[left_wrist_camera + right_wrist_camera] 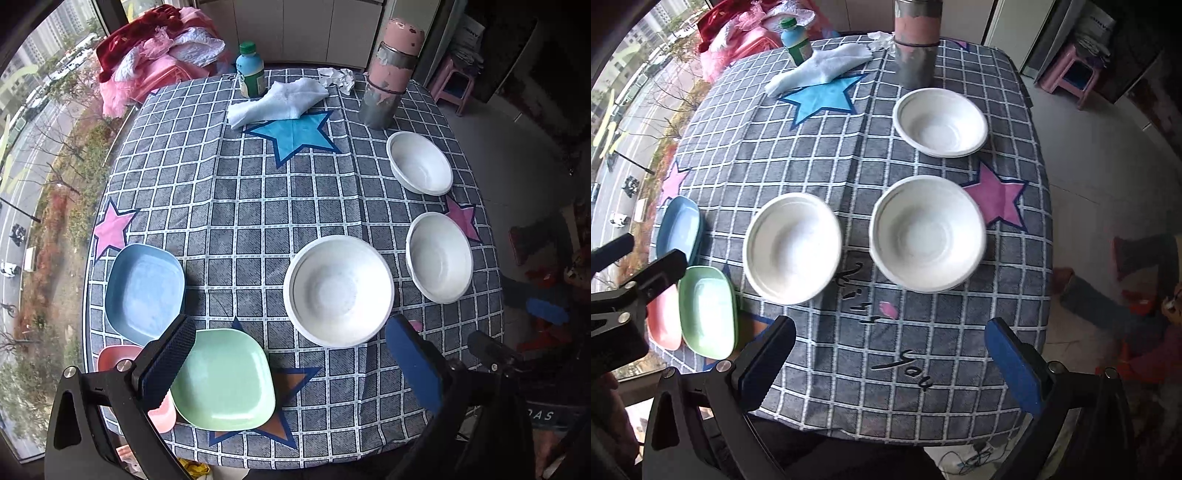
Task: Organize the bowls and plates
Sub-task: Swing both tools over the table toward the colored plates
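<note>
Three white bowls stand apart on the checked tablecloth: a near one (338, 291) (792, 248), a middle one (439, 257) (927, 232) and a far one (419, 162) (940, 122). A blue plate (144, 291) (679, 229), a green plate (223, 380) (707, 312) and a pink plate (162, 413) (663, 325) lie at the left front. My left gripper (291, 358) is open and empty above the green plate and the near bowl. My right gripper (890, 354) is open and empty over the table's front edge.
A pink and grey thermos (388, 74) (916, 40), a green-capped bottle (251, 70) (794, 40), a white cloth (280, 99) (820, 66) and crumpled tissue (338, 79) stand at the back. A pink stool (454, 83) (1071, 70) is beyond the table.
</note>
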`<state>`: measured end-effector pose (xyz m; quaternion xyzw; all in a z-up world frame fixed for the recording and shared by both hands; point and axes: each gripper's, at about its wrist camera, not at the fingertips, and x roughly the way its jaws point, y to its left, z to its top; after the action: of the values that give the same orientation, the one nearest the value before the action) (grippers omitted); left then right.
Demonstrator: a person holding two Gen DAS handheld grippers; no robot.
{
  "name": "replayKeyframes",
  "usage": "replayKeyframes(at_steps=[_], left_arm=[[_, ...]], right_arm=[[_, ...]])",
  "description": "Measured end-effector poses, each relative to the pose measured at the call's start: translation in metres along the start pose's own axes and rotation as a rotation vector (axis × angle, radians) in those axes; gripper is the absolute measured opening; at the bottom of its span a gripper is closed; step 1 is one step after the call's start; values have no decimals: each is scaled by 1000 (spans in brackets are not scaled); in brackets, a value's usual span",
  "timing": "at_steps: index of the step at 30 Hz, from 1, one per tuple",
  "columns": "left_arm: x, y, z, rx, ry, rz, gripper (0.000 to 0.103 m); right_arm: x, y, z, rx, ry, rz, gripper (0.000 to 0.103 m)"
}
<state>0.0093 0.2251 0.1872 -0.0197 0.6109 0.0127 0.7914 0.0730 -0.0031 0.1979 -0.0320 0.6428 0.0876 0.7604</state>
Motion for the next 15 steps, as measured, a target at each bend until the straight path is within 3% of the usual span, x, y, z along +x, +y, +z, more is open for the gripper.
replayKeyframes(at_steps=[6,15], left_arm=[[2,8,-1,-21,7,-14,103],[6,4,5,-9,16,-16,103]], right_arm=[[17,-13,-4,97,77,37,103],[15,-11,4,66,58,26,103]])
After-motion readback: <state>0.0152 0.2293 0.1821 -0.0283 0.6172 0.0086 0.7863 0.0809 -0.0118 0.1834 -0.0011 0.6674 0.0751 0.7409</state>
